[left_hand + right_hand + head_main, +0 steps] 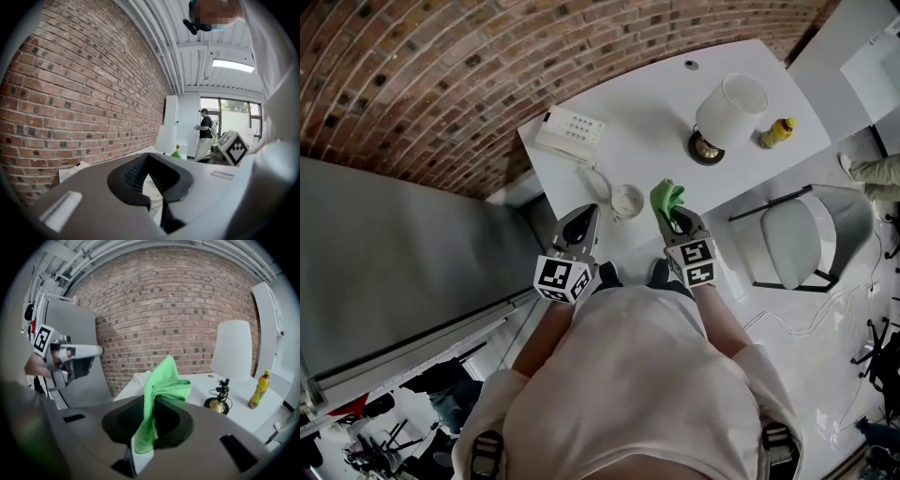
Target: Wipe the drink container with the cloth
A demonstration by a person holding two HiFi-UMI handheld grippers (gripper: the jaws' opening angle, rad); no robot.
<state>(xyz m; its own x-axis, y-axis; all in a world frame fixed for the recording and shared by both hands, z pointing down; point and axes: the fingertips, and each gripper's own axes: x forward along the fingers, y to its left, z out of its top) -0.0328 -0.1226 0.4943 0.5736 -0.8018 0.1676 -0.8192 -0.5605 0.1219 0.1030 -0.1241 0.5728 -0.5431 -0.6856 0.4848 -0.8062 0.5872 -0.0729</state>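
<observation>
Table (656, 112) | yellow bottle (776, 132), apparently upright | right gripper (676, 218) clamps green cloth (666, 197)

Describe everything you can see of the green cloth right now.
The green cloth is a bright, soft rag that looks like microfibre, bunched into folds. The right gripper pinches it between shut jaws. Its upper part rises above them in a peak and flops to one side, and a lower end shows below the pinch. It is held in the air before the white table, touching only the jaws.
</observation>
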